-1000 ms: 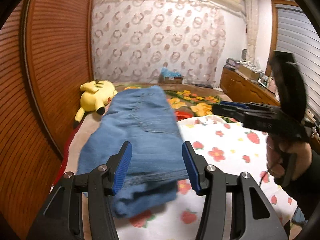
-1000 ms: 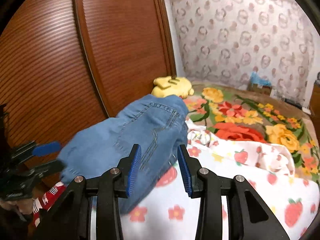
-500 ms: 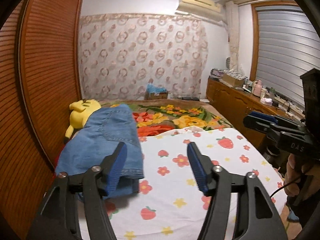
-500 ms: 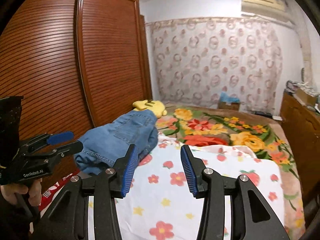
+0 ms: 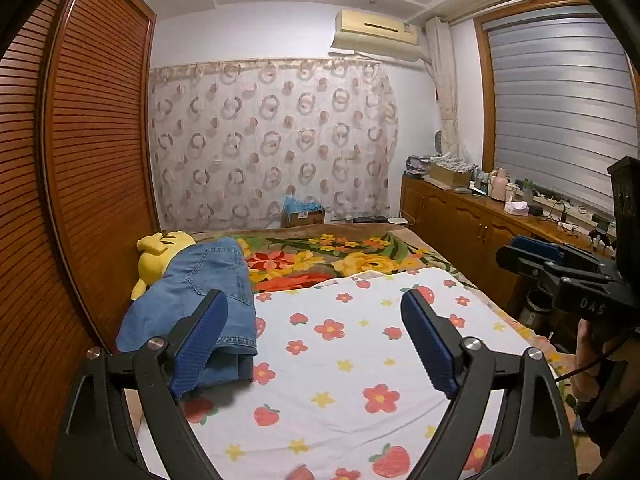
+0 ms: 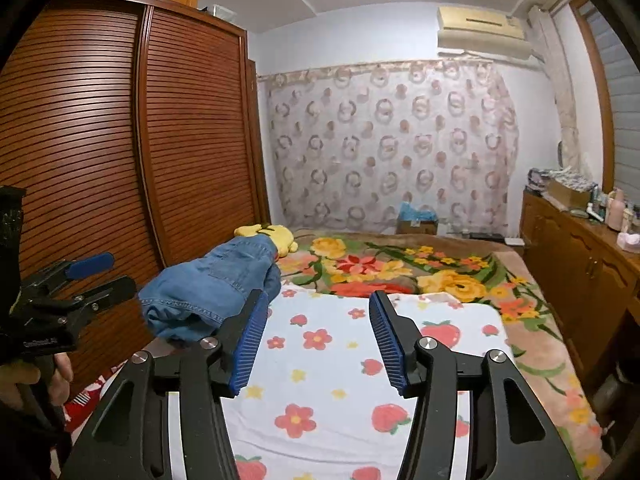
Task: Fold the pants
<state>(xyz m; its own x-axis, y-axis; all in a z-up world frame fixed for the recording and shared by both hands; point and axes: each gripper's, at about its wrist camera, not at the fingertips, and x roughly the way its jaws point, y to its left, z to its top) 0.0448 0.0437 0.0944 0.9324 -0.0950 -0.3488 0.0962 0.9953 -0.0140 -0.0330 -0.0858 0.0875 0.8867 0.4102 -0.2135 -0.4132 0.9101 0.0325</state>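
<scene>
Folded jeans (image 5: 196, 304) on the bed (image 5: 360, 360), far-left edge, just beside the louvred wardrobe (image 5: 92, 152), top end touching a yellow plush (image 5: 160, 252). Long axis running away from both cameras, toward the curtain (image 5: 272, 140); near end a stacked hem, layers visible. Judged as already folded, or close to it.

Left claw (image 5: 316, 344): spread wide, jaws just been opening, nothing between the pads except bare strawberry sheet (image 5: 360, 360). Left pad overlapping the jeans' near end in this view, but raised above the bed and apart from the cloth.

Right claw (image 6: 316, 344): spread, also just been opening, nothing pinched. Jeans (image 6: 212, 292) lying up and to the left of it, well apart.

Nearer hand: the left. Any further touch on the jeans likely its job, reaching forward and slightly left along that long axis; the right would need to cross the sheet.

Writing: "DAS" in pale letters on the right tool's body in the left view. A small label on the left tool in the right view, starting "Gen", rest too blurred to read. Nothing legible on the jeans or the cardboard box (image 5: 302, 216).
</scene>
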